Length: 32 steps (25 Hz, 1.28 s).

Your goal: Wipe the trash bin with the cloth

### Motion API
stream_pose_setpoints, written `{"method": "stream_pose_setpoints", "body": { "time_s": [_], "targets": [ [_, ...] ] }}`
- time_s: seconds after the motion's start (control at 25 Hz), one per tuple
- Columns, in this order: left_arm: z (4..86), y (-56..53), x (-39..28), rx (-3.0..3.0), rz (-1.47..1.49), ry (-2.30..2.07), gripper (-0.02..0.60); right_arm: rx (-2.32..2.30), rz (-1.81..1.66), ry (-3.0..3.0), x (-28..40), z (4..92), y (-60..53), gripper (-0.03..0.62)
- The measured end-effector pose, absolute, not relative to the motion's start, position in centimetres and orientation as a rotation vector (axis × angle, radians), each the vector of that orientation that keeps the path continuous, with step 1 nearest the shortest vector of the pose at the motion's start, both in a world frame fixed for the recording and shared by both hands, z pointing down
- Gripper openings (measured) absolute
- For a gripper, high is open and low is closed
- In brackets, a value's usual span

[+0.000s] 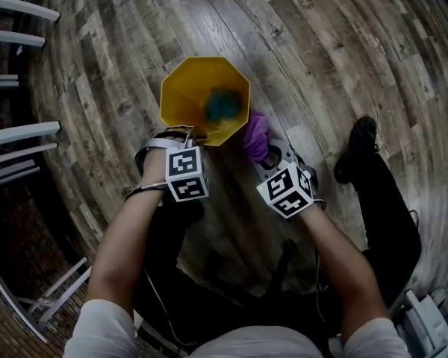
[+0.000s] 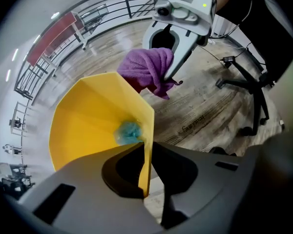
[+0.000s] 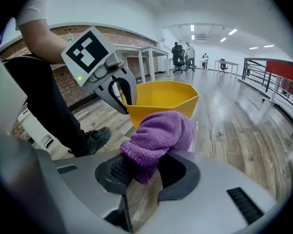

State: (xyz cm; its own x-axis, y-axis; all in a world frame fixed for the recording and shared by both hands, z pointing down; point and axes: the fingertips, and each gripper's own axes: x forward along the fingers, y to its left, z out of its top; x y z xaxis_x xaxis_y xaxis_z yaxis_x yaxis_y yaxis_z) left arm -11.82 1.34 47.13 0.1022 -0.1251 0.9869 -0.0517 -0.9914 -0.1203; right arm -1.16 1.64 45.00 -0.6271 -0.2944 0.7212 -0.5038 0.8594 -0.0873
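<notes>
Left gripper (image 2: 146,155) pinches trash bin (image 2: 88,126) wall (unseen from head view).

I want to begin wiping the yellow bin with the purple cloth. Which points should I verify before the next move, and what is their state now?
1. Bin steadied: left gripper is shut on the wall of the yellow octagonal plastic trash bin: ok.
2. Cloth held: right gripper pinches the purple terry cloth: ok.
3. Bin upright on the wooden floor: ok.
4. Cloth in contact with the bin: cannot tell.
5. Bin empty inside: not ok, a blue-green lump lies at its bottom.
</notes>
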Motion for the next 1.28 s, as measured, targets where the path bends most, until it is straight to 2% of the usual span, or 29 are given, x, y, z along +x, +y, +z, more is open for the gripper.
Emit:
{"method": "stream_pose_setpoints", "body": {
  "time_s": [0.16,0.68,1.28],
  "targets": [
    [46.8,2.0,-10.8,-2.33,-2.032,0.145,0.015,0.558,0.341,-2.325,-2.2,43.9,2.1,0.107],
    [46.6,2.2,-9.6,-2.37,-2.014,0.124,0.011,0.529,0.334,-2.4,-4.8,44.6,1.2,0.108],
    [46.2,2.2,-9.0,-2.393,-2.007,0.133,0.011,0.421,0.386,-2.289,-6.3,52.7,1.9,0.107]
  ]
}}
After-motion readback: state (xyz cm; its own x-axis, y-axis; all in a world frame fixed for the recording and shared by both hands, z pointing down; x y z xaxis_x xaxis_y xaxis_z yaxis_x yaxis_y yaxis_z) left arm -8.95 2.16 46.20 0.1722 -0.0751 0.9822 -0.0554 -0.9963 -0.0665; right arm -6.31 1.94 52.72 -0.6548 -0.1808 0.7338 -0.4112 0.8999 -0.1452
